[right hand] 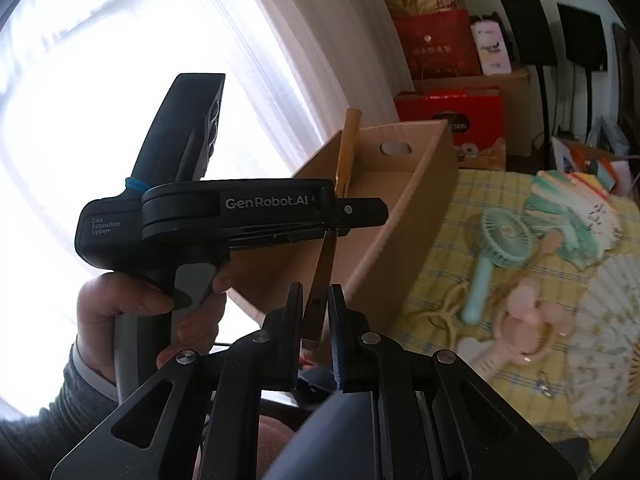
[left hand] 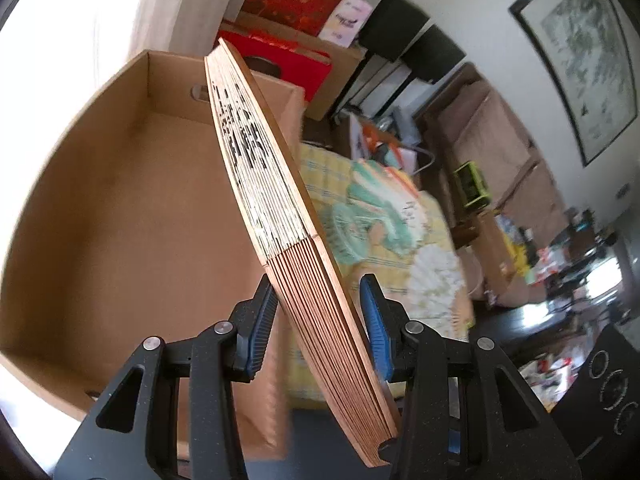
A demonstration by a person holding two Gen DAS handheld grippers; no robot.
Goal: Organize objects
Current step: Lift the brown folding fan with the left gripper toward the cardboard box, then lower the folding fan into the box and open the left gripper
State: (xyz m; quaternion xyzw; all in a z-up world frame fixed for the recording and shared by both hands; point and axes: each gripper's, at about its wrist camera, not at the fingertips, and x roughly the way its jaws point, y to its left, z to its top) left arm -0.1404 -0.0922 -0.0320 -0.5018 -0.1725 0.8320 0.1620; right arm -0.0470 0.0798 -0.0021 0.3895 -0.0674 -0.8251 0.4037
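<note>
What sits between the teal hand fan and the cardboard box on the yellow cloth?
Nothing: in the right wrist view only bare checked cloth separates the teal fan from the box. The pink fan lies nearer the camera.

Blurred: pink fan (right hand: 524,332) on the cloth (right hand: 460,240). Hidden: middle of folded fan (right hand: 320,280) behind left gripper (right hand: 344,210). Cut off: box (left hand: 120,200) at left edge, print (left hand: 580,60) at right.
</note>
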